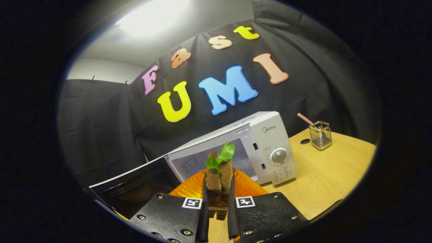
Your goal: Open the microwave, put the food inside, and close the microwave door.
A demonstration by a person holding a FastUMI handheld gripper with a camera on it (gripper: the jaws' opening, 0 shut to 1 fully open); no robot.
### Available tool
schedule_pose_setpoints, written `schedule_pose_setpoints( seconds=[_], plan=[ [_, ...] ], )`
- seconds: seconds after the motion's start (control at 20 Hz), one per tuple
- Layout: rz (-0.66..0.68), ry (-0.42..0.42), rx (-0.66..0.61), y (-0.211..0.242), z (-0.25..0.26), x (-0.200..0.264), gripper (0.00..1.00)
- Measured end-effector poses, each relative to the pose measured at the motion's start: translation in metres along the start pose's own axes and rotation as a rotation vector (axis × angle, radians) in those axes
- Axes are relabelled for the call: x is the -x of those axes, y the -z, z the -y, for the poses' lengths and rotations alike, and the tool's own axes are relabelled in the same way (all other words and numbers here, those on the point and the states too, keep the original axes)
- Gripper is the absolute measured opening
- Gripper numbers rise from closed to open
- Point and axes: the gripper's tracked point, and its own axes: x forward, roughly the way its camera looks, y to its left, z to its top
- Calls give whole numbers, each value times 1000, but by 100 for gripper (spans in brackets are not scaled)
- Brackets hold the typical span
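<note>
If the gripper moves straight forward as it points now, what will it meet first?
Probably the open microwave cavity. The gripper, shut on the sandwich, points over the orange plate toward the opening; depth is unclear.

I observed a light wooden table (324, 175) carrying a white microwave (270, 148), which stood directly on it with its door (135, 185) swung open. To the right of the microwave, well apart, a small wire holder (320, 135) with a striped straw (305, 119) stood near a dark round hole (305, 141) in the tabletop.
</note>
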Motion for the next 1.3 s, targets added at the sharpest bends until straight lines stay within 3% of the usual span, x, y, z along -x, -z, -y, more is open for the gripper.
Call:
schedule_pose_setpoints(
  seconds=[0.5, 0.85, 1.3],
  plan=[
    [-49, 36, -356, 26, -1, -85, 22],
    [11, 26, -621, 28, -6, -124, 22],
    [62, 95, -829, 49, 2, -170, 22]
  ],
)
